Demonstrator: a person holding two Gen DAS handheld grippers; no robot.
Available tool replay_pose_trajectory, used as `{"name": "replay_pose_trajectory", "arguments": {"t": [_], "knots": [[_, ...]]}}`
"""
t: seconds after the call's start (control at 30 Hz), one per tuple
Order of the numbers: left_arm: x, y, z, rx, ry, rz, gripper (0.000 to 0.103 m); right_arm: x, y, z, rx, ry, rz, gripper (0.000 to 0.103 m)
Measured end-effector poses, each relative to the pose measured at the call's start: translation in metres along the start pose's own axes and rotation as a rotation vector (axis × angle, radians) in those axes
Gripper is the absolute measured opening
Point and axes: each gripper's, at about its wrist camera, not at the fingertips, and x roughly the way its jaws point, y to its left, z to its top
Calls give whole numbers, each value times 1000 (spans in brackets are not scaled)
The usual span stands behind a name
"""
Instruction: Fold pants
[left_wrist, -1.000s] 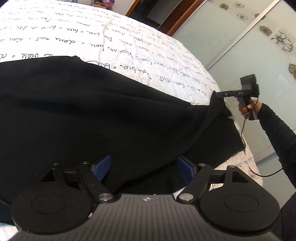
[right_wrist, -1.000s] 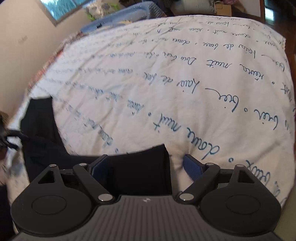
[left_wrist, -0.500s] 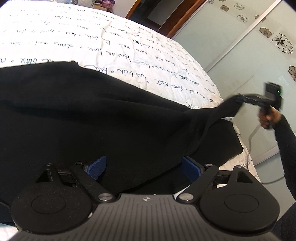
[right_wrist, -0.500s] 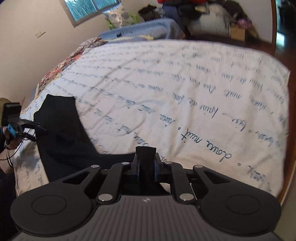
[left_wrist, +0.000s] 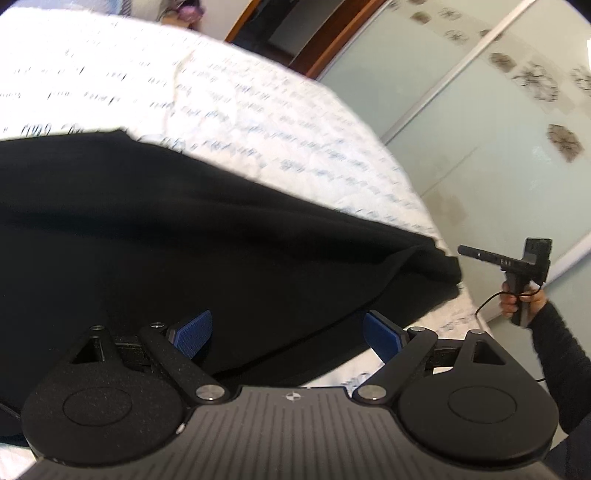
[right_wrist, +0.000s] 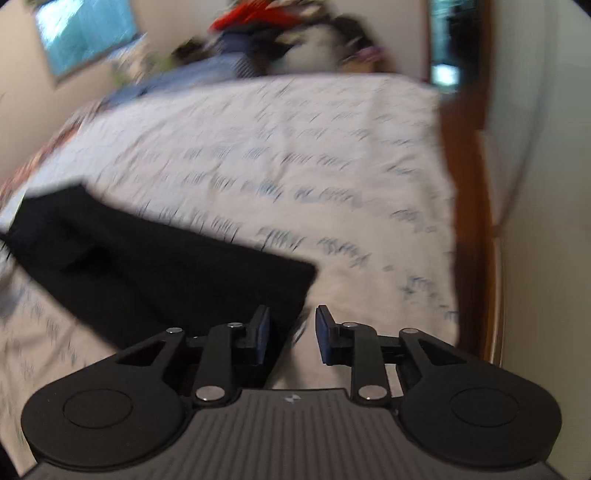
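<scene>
**Right gripper just let go of hem, pants half folded on bed**

Left view, near: left gripper (left_wrist: 284, 332) at bottom centre, jaws wide apart, nothing pinched; blue pads (left_wrist: 194, 328) hover over black cloth, contact can't be told. Pants (left_wrist: 184, 240) fill the left and middle of the frame, spread on the bed (left_wrist: 258, 110), one layer lapped over another with a diagonal fold edge running toward lower centre. Far end of the pants reaches mid right, near the bed edge. Right gripper (left_wrist: 461, 250) sits just off that end, tip apart from the cloth, held by a hand (left_wrist: 521, 301) in a dark sleeve.

Right view, blurred: right gripper (right_wrist: 290, 334) at bottom centre, jaws part open with a clear gap, have just been opening, nothing between them. Pants (right_wrist: 166, 266) corner lies just left of the pads.

Judgement: leg end laid down, next fold not started. To do it well: pinch both layers at the corners, not one; keep the left end pinned; lift low, carry hem straight to waistband, align edges before letting go. Risk: dragging the top layer skews the fold.
</scene>
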Motion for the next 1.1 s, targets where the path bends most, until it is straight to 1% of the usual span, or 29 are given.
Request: {"name": "replay_pose_trajectory", "arguments": {"t": [0.03,0.07,0.1,0.13,0.17,0.23,0.27,0.3,0.33,0.37,0.4,0.43,0.47,0.5,0.6,0.7,0.73,0.77,0.8,0.87,0.93,1.03,1.07,1.1], "knots": [[-2,-3,-1,7,-9,6,90,-8,-6,-2,90,-52,10,35],[-3,-6,-2,16,-18,18,90,-16,-9,-4,193,-94,-7,42],[-4,-11,-2,29,-28,20,90,-23,-14,-7,315,-126,-6,59],[-4,-17,-2,47,-36,11,90,-27,-16,-13,435,-141,33,82],[-3,-23,-1,68,-39,1,90,-28,-14,-18,514,-155,81,87],[2,-40,-2,124,-22,-28,90,-29,-1,-23,561,-184,126,88],[5,-48,-4,156,-17,-44,90,-28,6,-23,575,-187,127,88],[7,-56,-5,186,-14,-57,90,-28,8,-27,635,-182,115,88],[8,-63,-8,214,-12,-67,90,-26,9,-34,727,-168,133,89],[9,-68,-11,231,-12,-80,90,-23,9,-41,818,-160,173,89],[11,-71,-14,238,-12,-99,90,-21,10,-47,875,-164,202,89],[13,-71,-16,233,-12,-119,90,-19,12,-51,907,-166,224,89],[17,-71,-19,222,-7,-133,90,-15,14,-54,932,-150,237,89],[23,-71,-21,210,5,-138,90,-9,15,-54,963,-121,224,89],[28,-71,-28,186,26,-143,90,8,11,-50,1022,-50,98,89],[21,-70,-33,186,17,-160,90,25,3,-48,1142,15,48,89],[21,-67,-35,184,11,-165,91,30,2,-46,1172,41,32,89],[24,-66,-35,178,6,-168,91,32,5,-40,1181,63,-4,88],[23,-64,-36,169,0,-171,91,32,8,-34,1172,70,-45,89],[24,-61,-36,148,-10,-177,92,30,21,-17,1103,57,-81,89],[25,-58,-34,128,-8,-173,92,33,33,-5,1048,69,-127,89],[22,-58,-27,135,-23,-198,92,49,44,-5,1043,118,-182,88],[21,-59,-25,142,-33,-210,93,53,45,-8,1049,122,-204,88],[20,-60,-23,149,-38,-227,94,48,43,-16,1055,118,-203,88]]}}
